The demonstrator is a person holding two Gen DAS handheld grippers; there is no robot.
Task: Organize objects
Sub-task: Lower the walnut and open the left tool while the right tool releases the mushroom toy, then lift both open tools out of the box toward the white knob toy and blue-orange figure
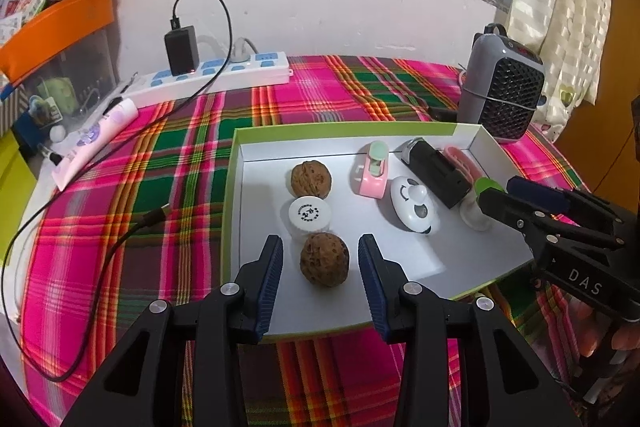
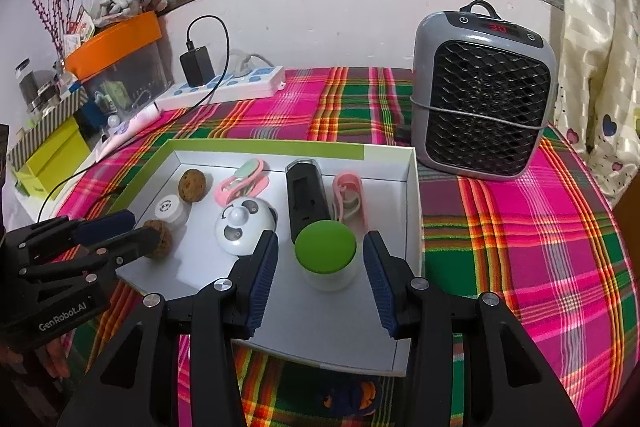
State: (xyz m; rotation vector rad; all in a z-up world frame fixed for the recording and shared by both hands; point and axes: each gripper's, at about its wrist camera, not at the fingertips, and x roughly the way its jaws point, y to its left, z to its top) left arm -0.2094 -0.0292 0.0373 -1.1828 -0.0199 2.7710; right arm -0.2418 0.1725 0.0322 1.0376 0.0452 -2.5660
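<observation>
1. Tray (image 1: 236,187): shallow rectangular cardboard lid, white inside, lime-green rim, lying on a pink-green plaid cloth (image 1: 168,155).
2. Contents, left side: two rough, wrinkled brown walnuts, far walnut (image 1: 310,178) and near walnut (image 1: 324,258), with a small round white-lidded jar (image 1: 310,215) between them.
3. Contents, middle to right: pink-and-mint clip (image 1: 372,169), glossy white panda-faced dome (image 1: 414,205), matte black rectangular block (image 2: 306,199), second pink clip (image 2: 350,197), translucent jar with smooth green lid (image 2: 325,251).
4. Left gripper (image 1: 320,263): jaws apart, straddling the near walnut, ribbed blue pads clear of it.
5. Right gripper (image 2: 320,259): jaws apart on either side of the green-lidded jar, not pressing.
6. Grey mesh-fronted heater (image 2: 484,99) stands far right, off the tray.
</observation>
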